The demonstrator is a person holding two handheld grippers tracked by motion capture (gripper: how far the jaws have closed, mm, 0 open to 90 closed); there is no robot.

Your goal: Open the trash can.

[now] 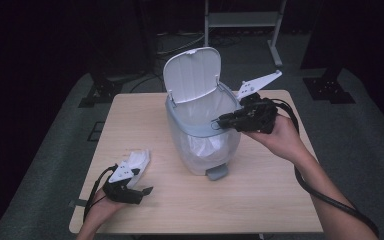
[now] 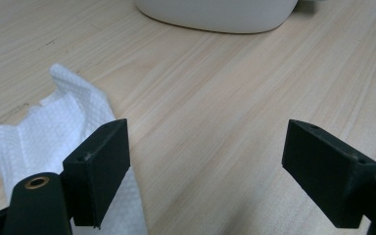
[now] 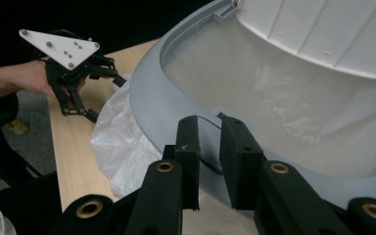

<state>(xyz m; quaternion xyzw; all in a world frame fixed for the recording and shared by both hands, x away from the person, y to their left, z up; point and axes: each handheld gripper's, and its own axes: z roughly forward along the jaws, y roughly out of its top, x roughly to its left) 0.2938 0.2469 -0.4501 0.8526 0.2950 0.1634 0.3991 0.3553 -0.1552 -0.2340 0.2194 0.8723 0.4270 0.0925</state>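
Observation:
A grey pedal bin [image 1: 202, 135] stands mid-table with its white lid [image 1: 192, 75] tipped up and a clear liner bag [image 1: 205, 145] inside. My right gripper [image 1: 219, 121] is at the bin's right rim. In the right gripper view its jaws [image 3: 214, 147] stand a narrow gap apart over the grey rim [image 3: 147, 88], pressing on nothing that I can see. A white paper towel [image 1: 139, 159] lies at the front left. My left gripper [image 1: 144, 181] rests beside it, wide open [image 2: 240, 152], with the towel [image 2: 54, 122] under its left jaw and bare wood between the jaws.
The wooden table [image 1: 260, 195] has free room in front of and to the right of the bin. A grey foot pedal [image 1: 216, 171] juts from the bin's front. The liner bag [image 3: 122, 147] bulges outside the rim. Dark floor and stands surround the table.

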